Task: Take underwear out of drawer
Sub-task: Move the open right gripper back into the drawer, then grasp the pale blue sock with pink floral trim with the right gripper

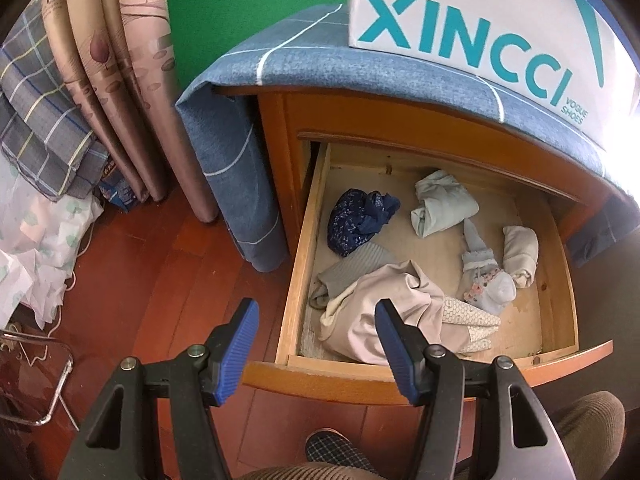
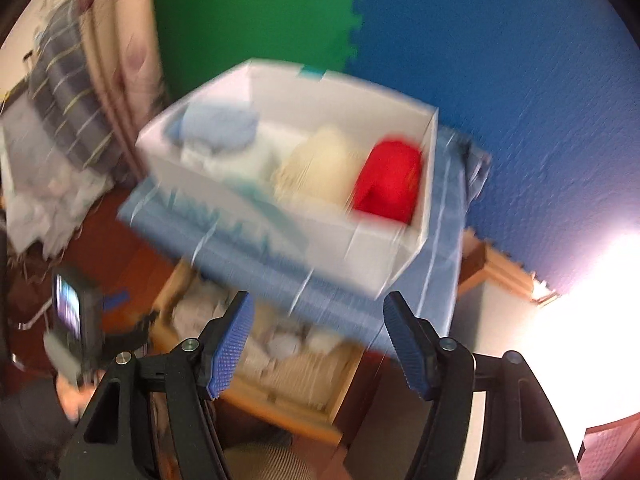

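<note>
The wooden drawer [image 1: 303,248] stands pulled out, with several garments inside. Among them are a dark blue floral roll [image 1: 360,220], a pale green roll [image 1: 444,204], a beige roll [image 1: 520,256] and a big pinkish-beige piece [image 1: 380,312] at the front. My left gripper [image 1: 316,306] hangs open above the drawer's front left corner, with nothing between its fingers. In the blurred right wrist view, my right gripper [image 2: 319,300] is open and empty, below a white box [image 2: 280,224]. That box holds a red roll [image 2: 390,180], a cream roll [image 2: 320,168] and a light blue one [image 2: 218,128].
The box [image 1: 460,20] sits on a blue checked cloth [image 1: 320,60] covering the nightstand. Curtains [image 1: 120,60] and bedding hang at the left, above a red wood floor [image 1: 160,280]. A metal frame [image 1: 52,384] stands at the lower left. The person's slipper [image 1: 336,450] is below the drawer front.
</note>
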### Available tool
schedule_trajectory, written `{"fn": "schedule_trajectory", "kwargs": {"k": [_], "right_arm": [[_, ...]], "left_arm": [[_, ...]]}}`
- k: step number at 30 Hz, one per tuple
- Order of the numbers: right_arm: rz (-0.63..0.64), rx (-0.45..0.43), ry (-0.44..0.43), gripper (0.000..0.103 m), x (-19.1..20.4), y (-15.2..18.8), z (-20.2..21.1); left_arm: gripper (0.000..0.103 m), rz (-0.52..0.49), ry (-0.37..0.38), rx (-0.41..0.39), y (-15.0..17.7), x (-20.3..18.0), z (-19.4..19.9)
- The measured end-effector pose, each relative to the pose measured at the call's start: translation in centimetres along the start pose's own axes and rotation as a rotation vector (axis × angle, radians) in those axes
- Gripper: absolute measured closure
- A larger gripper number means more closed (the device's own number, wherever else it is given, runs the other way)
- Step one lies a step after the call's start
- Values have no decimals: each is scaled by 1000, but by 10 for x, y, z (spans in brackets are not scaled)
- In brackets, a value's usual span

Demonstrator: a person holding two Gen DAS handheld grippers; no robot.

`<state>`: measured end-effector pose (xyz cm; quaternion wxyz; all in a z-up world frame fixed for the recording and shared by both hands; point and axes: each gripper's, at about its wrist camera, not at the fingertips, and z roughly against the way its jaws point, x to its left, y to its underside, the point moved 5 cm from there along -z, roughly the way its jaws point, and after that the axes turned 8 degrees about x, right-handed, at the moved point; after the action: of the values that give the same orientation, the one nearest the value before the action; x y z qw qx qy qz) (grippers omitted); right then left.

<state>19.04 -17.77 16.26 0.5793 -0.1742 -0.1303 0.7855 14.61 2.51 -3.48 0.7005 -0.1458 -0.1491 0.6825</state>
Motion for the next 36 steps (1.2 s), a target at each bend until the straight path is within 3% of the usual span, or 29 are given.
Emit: {"fn": "schedule_trajectory", "kwargs": {"k": [6, 12, 15, 21, 36], "right_arm": [[29, 134, -85, 46, 34, 57, -60], [-5, 262, -137, 48, 50, 79, -139], [-31, 304, -140, 55, 53, 79, -173], [-6, 362, -117, 57, 57, 67, -224], [42, 515, -34, 58, 66, 72, -297]], "left_arm": [[41, 20, 21, 5, 0, 3, 0], [41, 29, 44, 19, 0, 4, -2], [41, 44, 59, 26, 0, 6, -4], [41, 53, 71, 33, 1, 8, -6], [41, 73, 117, 51, 0, 11, -12]]}}
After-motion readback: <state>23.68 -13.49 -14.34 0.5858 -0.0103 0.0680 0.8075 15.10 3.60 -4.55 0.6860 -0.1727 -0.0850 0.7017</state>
